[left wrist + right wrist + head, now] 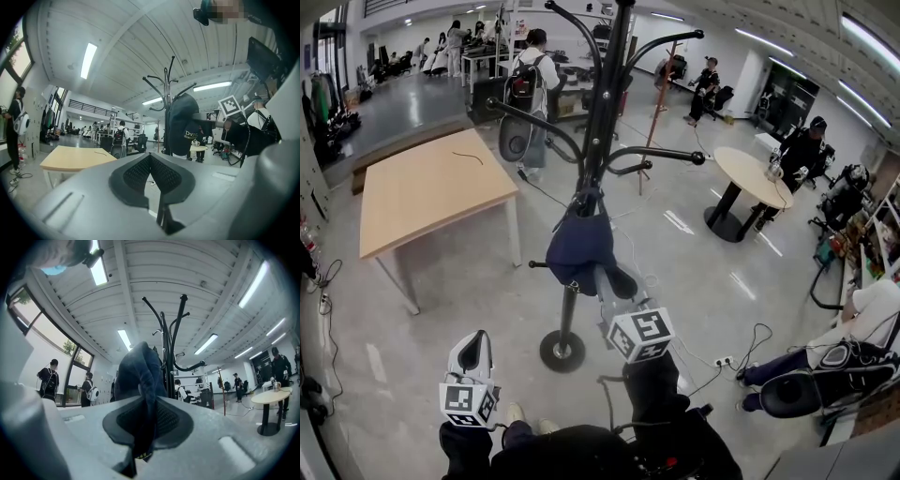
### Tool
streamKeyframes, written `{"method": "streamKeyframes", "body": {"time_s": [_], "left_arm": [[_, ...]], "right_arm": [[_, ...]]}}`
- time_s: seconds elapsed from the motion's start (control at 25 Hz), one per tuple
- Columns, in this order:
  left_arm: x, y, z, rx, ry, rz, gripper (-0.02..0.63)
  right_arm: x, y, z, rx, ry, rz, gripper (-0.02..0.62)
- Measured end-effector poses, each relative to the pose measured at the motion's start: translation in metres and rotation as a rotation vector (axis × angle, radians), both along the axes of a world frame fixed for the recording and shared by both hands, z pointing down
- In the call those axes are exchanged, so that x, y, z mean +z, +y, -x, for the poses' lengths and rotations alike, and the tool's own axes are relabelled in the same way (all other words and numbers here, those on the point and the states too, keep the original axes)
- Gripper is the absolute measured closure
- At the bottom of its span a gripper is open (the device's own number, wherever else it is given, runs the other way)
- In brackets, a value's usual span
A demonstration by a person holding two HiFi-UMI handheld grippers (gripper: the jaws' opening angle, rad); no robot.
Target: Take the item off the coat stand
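Right gripper (147, 423) clamps the dark navy fabric garment (579, 246), frame centre; left gripper (151, 176) closed, empty. Risk: snagged cloth could topple the black metal coat stand (605, 103).

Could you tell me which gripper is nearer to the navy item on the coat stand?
Right. The right gripper is clamped on the item; the left gripper sits shut and empty, well short of it.

One coat stand (605, 103), one dark-blue item (579, 246), two tongs, namely left tongs (473, 345) and right tongs (602, 281), and two benches, one rectangular bench (431, 192) bearing one cable (469, 157), one round bench (755, 176).
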State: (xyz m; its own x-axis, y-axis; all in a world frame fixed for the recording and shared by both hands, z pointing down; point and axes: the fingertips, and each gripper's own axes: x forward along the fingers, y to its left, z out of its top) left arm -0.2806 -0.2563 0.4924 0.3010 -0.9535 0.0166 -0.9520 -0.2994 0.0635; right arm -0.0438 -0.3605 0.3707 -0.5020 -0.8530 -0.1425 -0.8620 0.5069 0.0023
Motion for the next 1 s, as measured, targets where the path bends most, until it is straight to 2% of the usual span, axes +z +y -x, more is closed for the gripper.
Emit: {"method": "streamKeyframes", "body": {"time_s": [0.44, 1.0], "left_arm": [[-0.003, 0.003, -0.005, 0.007, 0.002, 0.003, 0.603], [0.001, 0.003, -0.006, 0.019, -0.001, -0.009, 0.603]], "right_arm": [[-0.015, 0.012, 0.003, -0.032, -0.014, -0.026, 0.561], [-0.035, 0.042, -0.004, -0.037, -0.021, -0.109, 0.561]]}}
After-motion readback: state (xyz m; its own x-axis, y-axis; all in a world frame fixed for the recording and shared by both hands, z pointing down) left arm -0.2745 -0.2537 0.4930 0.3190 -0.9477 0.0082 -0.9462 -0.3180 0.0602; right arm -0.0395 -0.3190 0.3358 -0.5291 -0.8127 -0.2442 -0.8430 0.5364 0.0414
